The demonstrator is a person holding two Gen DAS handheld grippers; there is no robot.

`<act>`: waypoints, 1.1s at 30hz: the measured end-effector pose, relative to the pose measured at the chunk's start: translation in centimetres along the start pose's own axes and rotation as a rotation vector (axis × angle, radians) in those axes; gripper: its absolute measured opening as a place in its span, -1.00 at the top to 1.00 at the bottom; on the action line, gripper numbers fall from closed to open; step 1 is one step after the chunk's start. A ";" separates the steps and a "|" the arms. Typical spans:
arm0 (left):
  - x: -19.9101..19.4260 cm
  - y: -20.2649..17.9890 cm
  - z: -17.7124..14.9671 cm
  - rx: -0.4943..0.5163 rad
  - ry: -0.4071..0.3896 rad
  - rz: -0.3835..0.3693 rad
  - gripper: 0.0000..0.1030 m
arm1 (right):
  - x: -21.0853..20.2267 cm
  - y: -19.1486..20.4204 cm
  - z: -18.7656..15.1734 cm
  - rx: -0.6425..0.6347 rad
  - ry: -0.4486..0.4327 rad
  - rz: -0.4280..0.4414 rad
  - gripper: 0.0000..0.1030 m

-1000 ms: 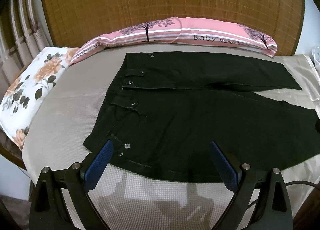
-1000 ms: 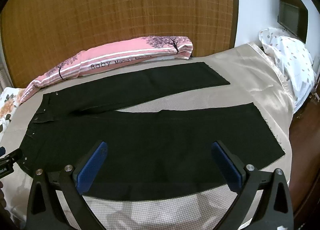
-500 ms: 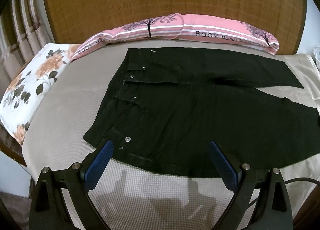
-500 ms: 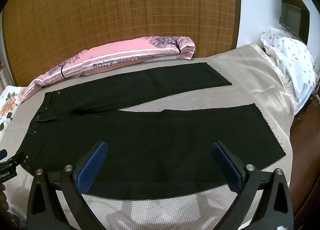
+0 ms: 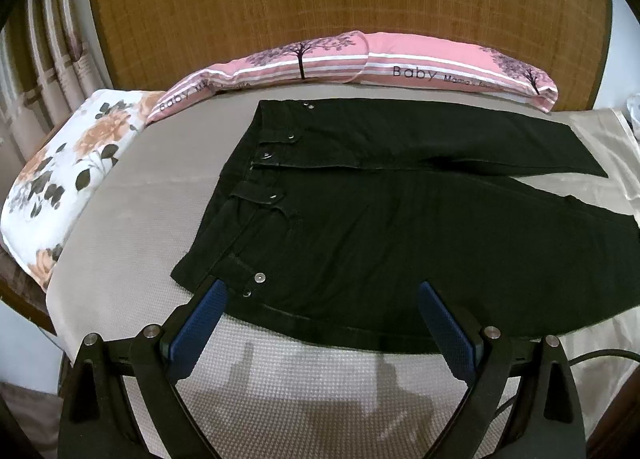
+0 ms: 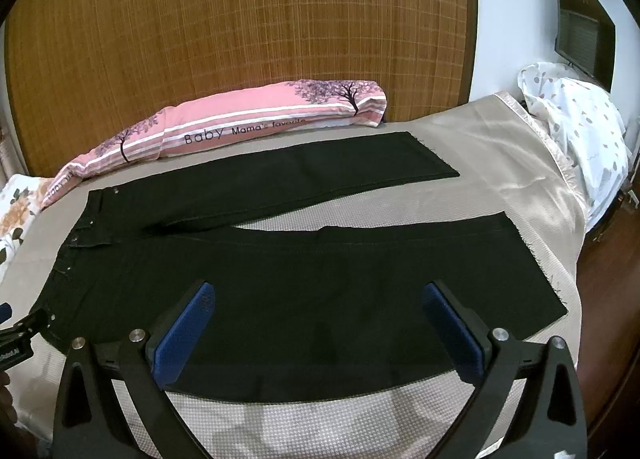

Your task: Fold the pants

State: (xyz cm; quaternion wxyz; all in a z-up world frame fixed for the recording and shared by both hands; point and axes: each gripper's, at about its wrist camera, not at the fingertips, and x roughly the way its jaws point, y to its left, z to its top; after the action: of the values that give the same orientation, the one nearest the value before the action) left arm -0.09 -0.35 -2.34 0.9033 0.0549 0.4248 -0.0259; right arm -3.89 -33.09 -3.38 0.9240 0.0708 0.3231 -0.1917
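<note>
Black pants (image 5: 400, 235); pink tree-printed bolster (image 6: 248, 127); white pillow (image 5: 68, 175) with orange flowers; beige sheet (image 5: 132, 227); blue-padded hand-held gripper (image 6: 318, 299).

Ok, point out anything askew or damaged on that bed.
The black pants lie flat, unfolded, legs splayed apart in a V. The hems look raw and frayed, clearest on the near leg's hem. Both grippers hover open; nothing else stands out.

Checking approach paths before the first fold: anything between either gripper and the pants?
Nothing visible. Left gripper, open, faces the waist of the black pants; right gripper, open, faces the near leg. Only bare bedsheet below.
</note>
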 end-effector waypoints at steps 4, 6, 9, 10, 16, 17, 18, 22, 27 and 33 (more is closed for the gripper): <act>0.0 -0.1 0.0 0.002 0.002 -0.004 -0.87 | -0.1 -0.1 0.1 0.008 0.000 -0.002 -1.00; 0.0 0.0 0.0 -0.001 0.002 -0.003 -0.87 | -0.2 -0.1 0.1 0.013 0.000 0.004 -1.00; -0.1 -0.1 -0.1 -0.004 0.000 0.000 -0.87 | -0.3 -0.2 0.2 0.010 -0.002 0.005 -1.00; -0.1 -0.2 0.0 -0.004 -0.001 -0.001 -0.87 | -0.3 -0.2 0.2 0.009 -0.003 0.005 -1.00; -0.1 -0.4 -0.1 0.002 -0.003 -0.009 -0.87 | -0.3 -0.5 0.3 0.009 -0.007 0.006 -1.00; -0.2 -0.4 -0.1 0.005 -0.005 -0.014 -0.87 | -0.3 -0.5 0.3 0.007 -0.007 0.007 -1.00; -0.2 -0.5 -0.1 0.009 -0.007 -0.021 -0.87 | -0.3 -0.5 0.3 0.007 -0.006 0.007 -1.00; -0.2 -0.8 -0.1 0.017 -0.006 -0.025 -0.87 | -0.3 -0.5 0.2 0.006 -0.006 0.006 -1.00; -0.2 -0.8 -0.1 0.009 -0.001 -0.024 -0.87 | -0.3 -0.4 0.2 0.008 -0.005 0.006 -1.00; -0.1 -0.9 -0.1 0.017 0.004 -0.022 -0.87 | -0.3 -0.4 0.2 0.005 -0.005 0.003 -1.00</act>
State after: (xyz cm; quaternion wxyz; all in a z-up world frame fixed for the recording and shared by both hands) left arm -0.34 -1.24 -2.43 0.9016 0.0581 0.4268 -0.0395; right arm -4.17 -33.44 -2.98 0.9249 0.0733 0.3203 -0.1914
